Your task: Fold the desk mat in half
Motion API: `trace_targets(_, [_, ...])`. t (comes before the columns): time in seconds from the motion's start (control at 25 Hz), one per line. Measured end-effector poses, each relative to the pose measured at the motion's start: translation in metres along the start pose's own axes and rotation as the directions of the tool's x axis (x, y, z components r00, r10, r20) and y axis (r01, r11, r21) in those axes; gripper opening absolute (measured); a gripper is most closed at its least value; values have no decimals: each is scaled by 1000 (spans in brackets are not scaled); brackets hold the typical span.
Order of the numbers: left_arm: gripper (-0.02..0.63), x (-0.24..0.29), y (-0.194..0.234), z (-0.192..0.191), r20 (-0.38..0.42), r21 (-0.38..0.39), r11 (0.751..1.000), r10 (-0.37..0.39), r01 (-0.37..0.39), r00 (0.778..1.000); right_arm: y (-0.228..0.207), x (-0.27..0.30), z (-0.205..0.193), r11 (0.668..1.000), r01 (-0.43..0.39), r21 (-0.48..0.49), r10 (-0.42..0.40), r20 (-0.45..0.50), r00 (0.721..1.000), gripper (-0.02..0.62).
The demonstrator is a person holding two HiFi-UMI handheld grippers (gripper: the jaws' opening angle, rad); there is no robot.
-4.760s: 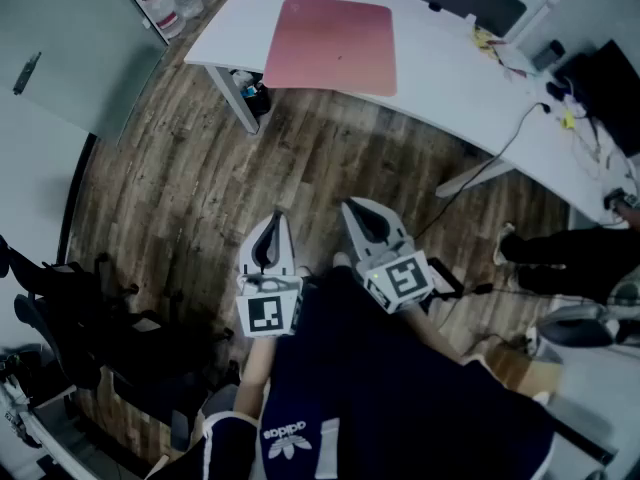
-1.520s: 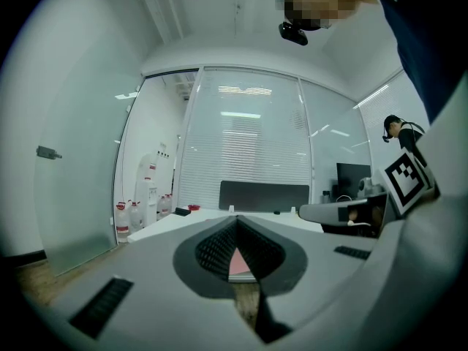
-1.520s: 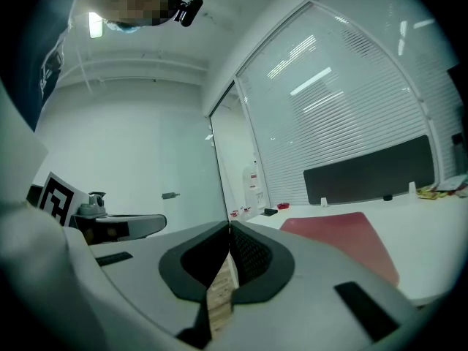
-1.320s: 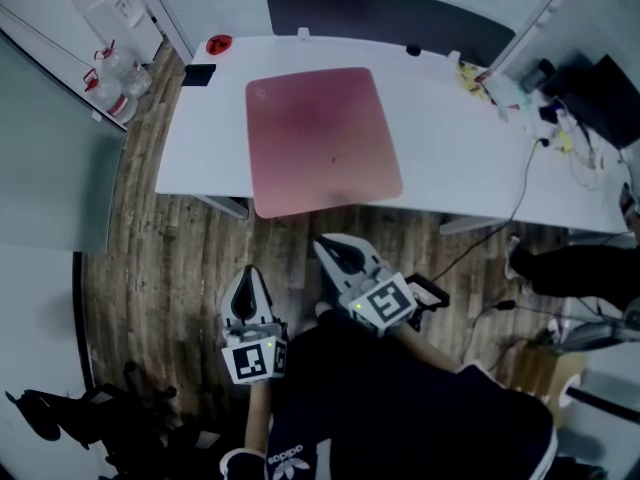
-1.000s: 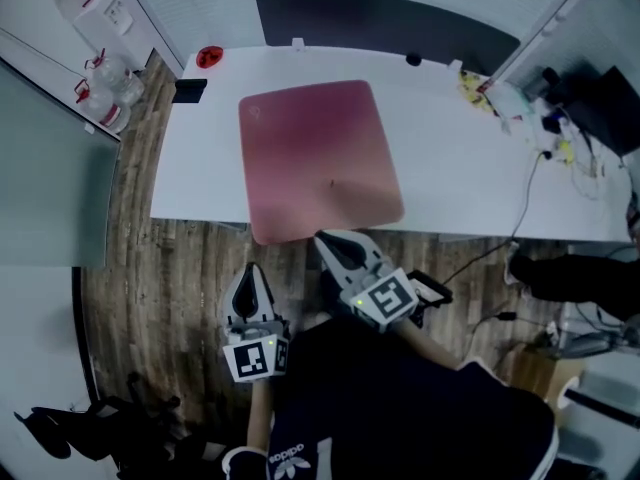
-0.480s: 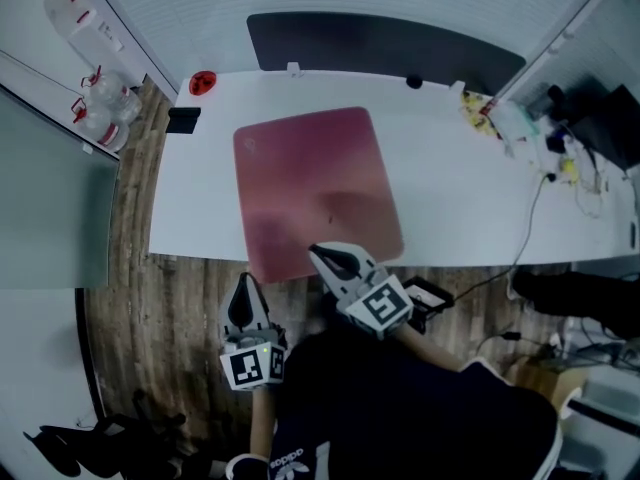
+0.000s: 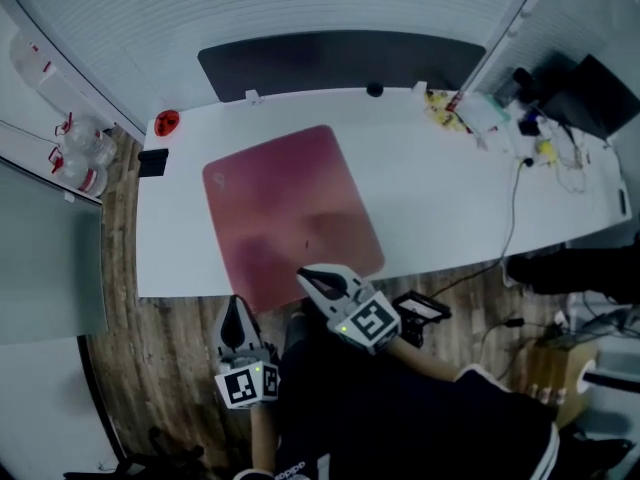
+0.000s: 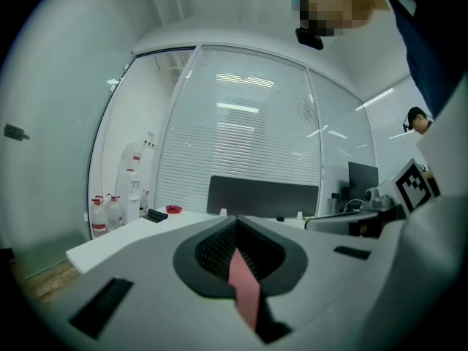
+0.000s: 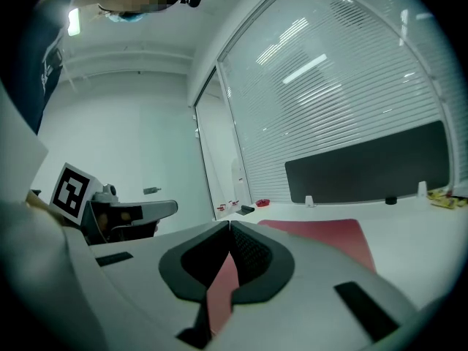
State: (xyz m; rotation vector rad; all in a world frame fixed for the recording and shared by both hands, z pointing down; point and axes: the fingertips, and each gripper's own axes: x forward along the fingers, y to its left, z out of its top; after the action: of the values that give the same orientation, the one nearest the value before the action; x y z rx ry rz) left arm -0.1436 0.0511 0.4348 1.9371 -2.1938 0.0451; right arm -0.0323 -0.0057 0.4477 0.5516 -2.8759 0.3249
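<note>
The pink desk mat is lying flat on the desk. The left gripper and right gripper are hovering by its near edge, jaws together, empty.

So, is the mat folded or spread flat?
Spread flat: the mat lies as one full sheet on the desk, no edge doubled over.

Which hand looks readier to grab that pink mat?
Right, slightly: the right tool overlaps the desk mat at its near edge; the left tool is just short of its corner, over floor.
</note>
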Motion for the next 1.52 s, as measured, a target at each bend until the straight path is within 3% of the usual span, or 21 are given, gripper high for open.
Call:
trace_targets(0.32, [3,25,-12,21,46,60,992,-115,112,992,-12,-2,10,997,70,-7,-70,38,997,3])
trace_targets(0.88, [3,55,14,49,57,76,985,-161,156,985,-27,22,38,987,161,-1,-161,82,984,3])
trace_targets(1.2, [3,68,6,47,39,101,973,-212,207,977,-40,27,45,981,194,-3,-193,98,976,3])
trace_targets(1.52, [3,68,12,45,40,109,973,-207,202,977,-41,31,49,979,203,0,-202,106,974,3])
